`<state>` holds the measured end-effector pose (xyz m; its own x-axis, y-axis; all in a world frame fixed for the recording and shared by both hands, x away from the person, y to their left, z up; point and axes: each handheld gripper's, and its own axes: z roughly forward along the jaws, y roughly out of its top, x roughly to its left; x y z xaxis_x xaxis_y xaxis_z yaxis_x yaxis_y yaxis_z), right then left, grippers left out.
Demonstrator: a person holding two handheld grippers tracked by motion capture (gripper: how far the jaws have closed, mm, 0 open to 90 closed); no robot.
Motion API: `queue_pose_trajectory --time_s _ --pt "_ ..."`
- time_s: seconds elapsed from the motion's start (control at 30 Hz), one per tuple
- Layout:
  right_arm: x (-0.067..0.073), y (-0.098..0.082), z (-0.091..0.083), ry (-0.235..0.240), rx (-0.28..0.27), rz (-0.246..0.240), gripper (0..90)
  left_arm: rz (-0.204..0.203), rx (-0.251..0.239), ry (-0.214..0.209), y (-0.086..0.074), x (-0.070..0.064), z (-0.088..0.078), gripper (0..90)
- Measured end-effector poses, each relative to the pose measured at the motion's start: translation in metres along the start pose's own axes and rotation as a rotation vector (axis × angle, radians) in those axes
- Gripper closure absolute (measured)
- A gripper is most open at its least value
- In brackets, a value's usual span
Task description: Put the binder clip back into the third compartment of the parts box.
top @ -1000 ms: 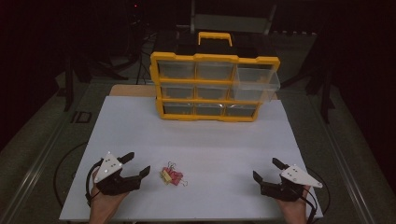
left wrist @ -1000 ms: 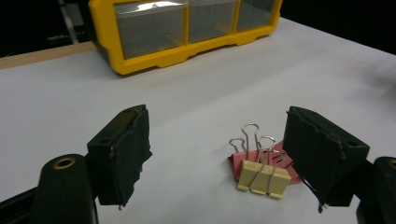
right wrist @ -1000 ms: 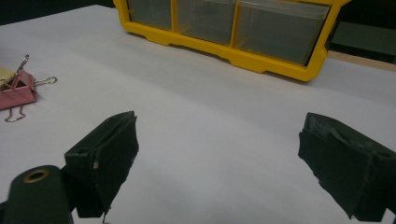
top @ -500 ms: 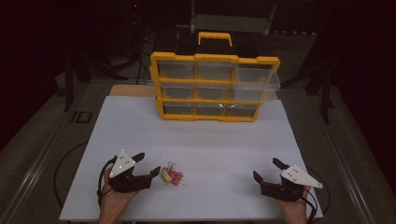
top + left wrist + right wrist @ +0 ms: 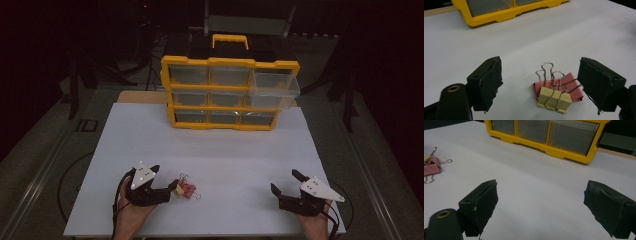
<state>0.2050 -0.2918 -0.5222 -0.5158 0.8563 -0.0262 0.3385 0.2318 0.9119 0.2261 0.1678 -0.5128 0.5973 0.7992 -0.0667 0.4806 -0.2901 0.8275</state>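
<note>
Two binder clips (image 5: 559, 93), one pink and one pale yellow, lie together on the white table (image 5: 215, 150), in the lower left of the high view. We hold the left gripper (image 5: 546, 87) around them, its jaws just opened a little wider and standing clear on either side, pads off the clips. Our right gripper (image 5: 295, 192) rests released at the lower right, nothing between its jaws. Toward the top centre stands the yellow drawer organizer (image 5: 230, 92), one upper-right drawer pulled out.

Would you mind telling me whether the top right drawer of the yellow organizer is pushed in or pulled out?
Pulled out. The top right drawer juts forward past the front of the yellow organizer, while the other drawers sit flush.
</note>
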Motion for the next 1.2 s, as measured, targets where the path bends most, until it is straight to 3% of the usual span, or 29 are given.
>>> queue_pose_trajectory --time_s 0.27,0.47,0.6,0.73,0.9,0.97,1.2 --pt "0.0 0.0 -0.002 -0.002 0.0 -0.001 11.5 0.001 0.02 0.01 -0.001 -0.007 0.009 15.4" --pt "0.001 -0.001 -0.001 -0.002 0.001 -0.005 11.5 -0.005 0.034 0.012 -0.002 -0.01 0.014 15.7" --pt "0.001 -0.001 -0.001 -0.002 0.0 -0.005 11.5 -0.016 0.067 0.017 -0.004 -0.01 0.017 18.2" --pt "0.001 0.0 -0.001 -0.002 0.0 -0.009 11.5 -0.034 0.089 0.016 -0.007 -0.009 0.018 23.5" --pt "0.002 0.0 -0.002 -0.005 0.002 -0.014 11.5 -0.07 0.117 -0.008 -0.012 -0.005 0.017 38.2" --pt "0.002 0.0 -0.002 -0.005 0.002 -0.014 11.5 -0.083 0.122 -0.024 -0.013 -0.003 0.016 39.8" --pt "0.001 -0.001 -0.004 -0.011 0.002 -0.012 11.6 -0.09 0.139 -0.06 -0.017 0.002 0.007 56.7"
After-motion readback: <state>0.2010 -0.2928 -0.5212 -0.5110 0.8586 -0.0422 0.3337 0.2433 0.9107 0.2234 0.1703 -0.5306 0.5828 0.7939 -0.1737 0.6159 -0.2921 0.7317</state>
